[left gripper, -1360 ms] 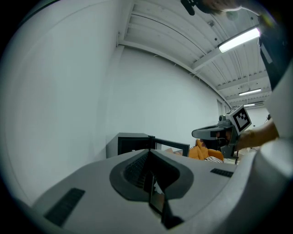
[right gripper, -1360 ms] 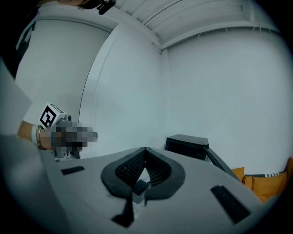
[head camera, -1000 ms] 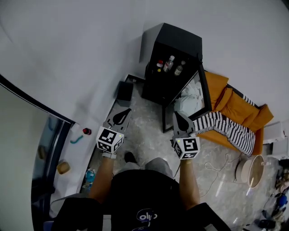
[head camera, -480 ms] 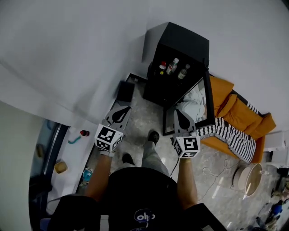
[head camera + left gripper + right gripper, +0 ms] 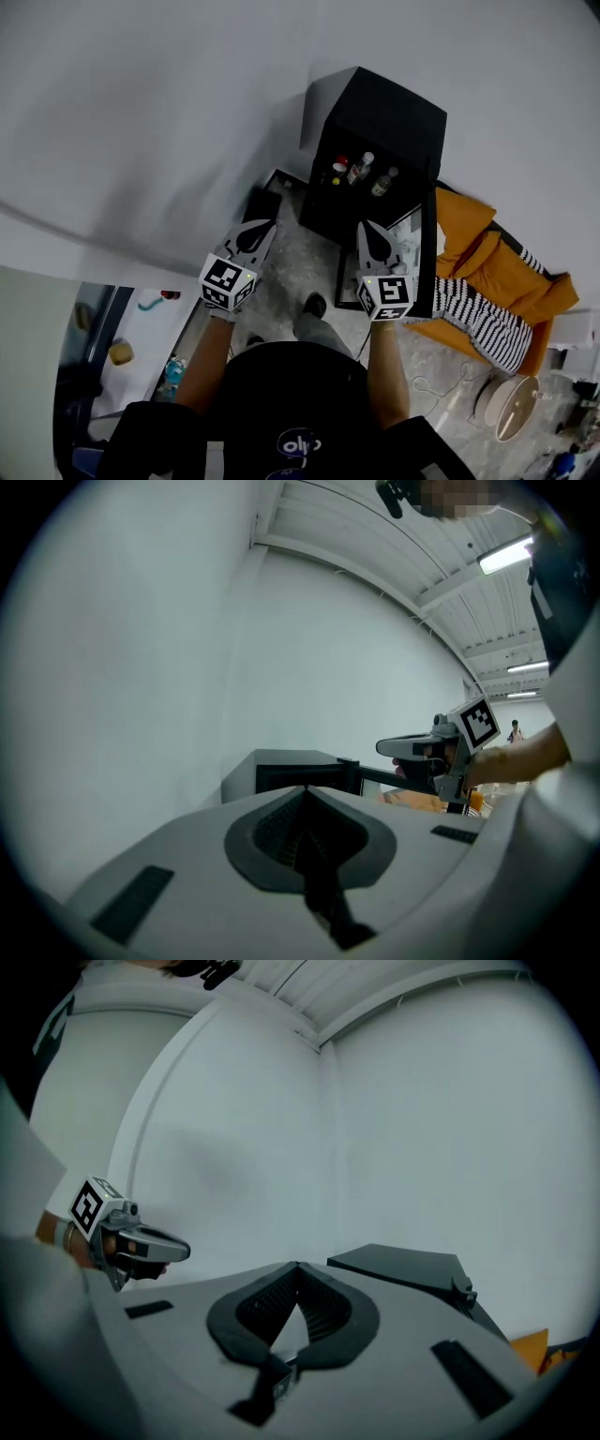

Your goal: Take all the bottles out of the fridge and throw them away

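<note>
A black fridge (image 5: pixel 380 131) stands against the white wall, its glass door (image 5: pixel 427 253) swung open to the right. On its upper shelf I see three bottles: a red-capped one (image 5: pixel 339 167), a clear one (image 5: pixel 359 168) and a dark one (image 5: pixel 382 181). My left gripper (image 5: pixel 262 224) and right gripper (image 5: pixel 367 228) are held side by side in front of the fridge, short of it, both shut and empty. The left gripper view shows its closed jaws (image 5: pixel 305 790) aimed at the fridge (image 5: pixel 286 772). In the right gripper view the jaws (image 5: pixel 297 1266) meet left of the fridge top (image 5: pixel 403 1269).
An orange sofa (image 5: pixel 483 239) with a striped blanket (image 5: pixel 478 305) stands right of the fridge door. A small black box (image 5: pixel 262 203) sits on the floor left of the fridge. A round white bin (image 5: pixel 511 417) and a cable (image 5: pixel 441 384) lie at the lower right.
The person has walked toward the fridge, carrying both grippers forward. The fridge now lies closer to the gripper tips. Both jaws stayed shut.
</note>
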Tool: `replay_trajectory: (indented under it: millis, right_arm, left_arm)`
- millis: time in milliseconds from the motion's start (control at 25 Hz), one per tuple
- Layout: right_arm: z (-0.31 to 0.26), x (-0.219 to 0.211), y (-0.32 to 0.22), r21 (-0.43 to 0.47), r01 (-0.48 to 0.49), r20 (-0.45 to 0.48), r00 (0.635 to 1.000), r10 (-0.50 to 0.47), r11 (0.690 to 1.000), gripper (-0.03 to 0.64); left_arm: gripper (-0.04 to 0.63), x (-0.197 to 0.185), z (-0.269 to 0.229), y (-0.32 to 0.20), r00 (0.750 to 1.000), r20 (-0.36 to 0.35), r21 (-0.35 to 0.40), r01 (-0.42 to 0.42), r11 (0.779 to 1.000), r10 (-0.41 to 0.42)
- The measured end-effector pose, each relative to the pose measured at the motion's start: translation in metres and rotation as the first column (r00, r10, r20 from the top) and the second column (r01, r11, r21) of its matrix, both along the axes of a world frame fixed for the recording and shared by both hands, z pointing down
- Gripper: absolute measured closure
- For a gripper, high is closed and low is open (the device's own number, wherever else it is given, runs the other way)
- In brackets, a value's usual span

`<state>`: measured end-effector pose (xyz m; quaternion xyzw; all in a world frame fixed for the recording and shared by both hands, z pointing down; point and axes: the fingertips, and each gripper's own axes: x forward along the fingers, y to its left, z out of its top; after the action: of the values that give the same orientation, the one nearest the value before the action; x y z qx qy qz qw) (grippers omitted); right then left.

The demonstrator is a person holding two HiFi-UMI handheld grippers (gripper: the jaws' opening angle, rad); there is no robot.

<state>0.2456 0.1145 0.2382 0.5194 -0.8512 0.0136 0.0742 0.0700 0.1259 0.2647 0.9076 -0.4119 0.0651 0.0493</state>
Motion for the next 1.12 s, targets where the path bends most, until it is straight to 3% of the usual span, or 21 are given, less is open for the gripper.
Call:
replay_trajectory:
  millis: [760, 1120]
  right_arm:
    - [0.012, 0.066, -0.097, -0.02, 0.035, 0.054, 0.998, -0.034, 0.999, 0.615]
    - [0.028, 0.063, -0.112, -0.057, 0.054, 0.053, 0.997, -0.051, 0.997, 0.615]
  left_arm:
    - [0.594, 0.111, -0.001, -0.097, 0.998, 0.03, -0.024, -0.059, 0.998, 0.06]
    - [0.594, 0.129, 0.01, -0.114, 0.994, -0.005, -0.058, -0.108, 0.992, 0.108]
